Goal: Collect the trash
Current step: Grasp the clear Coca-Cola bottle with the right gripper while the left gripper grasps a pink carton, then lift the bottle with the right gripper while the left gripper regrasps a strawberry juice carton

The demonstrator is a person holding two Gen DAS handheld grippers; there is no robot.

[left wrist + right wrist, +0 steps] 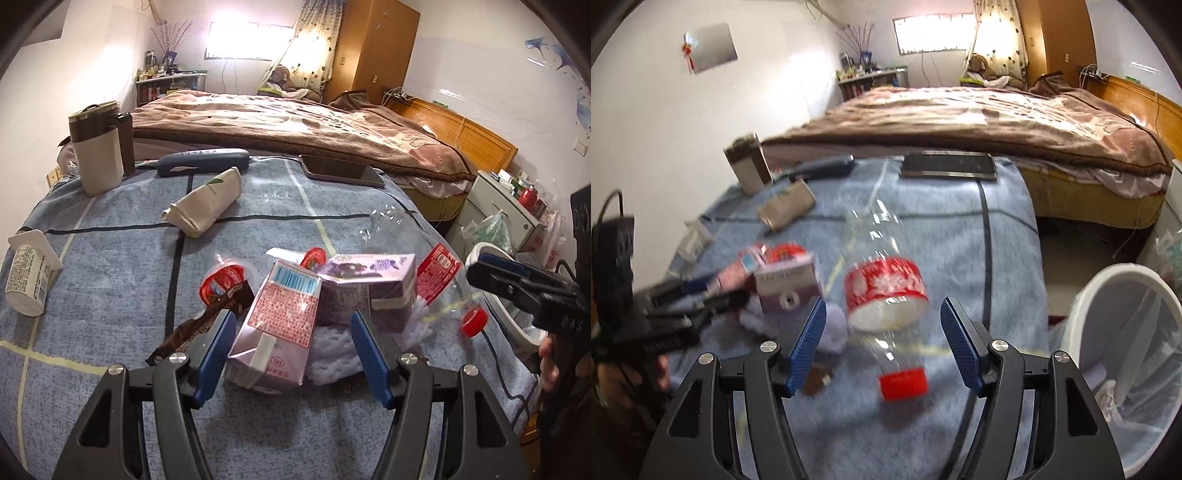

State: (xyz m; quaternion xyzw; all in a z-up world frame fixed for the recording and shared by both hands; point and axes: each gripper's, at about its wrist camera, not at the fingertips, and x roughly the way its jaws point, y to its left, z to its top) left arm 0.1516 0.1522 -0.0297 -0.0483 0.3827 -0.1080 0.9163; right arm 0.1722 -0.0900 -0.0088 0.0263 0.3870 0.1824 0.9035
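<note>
The left tool (293, 345) is standing open astride the pink carton (275, 325), pads clear of it, while the right tool (882, 345) is hanging open around the clear bottle (886, 295), which is lying near the right edge of the bench (960, 229) beside the white bin (1126, 332). Closing on the bottle's round, smooth wall is risking a squirt sideways off that edge. The purple carton (369, 284) is leaning against the pink one and would probably topple if it is lifted.
</note>
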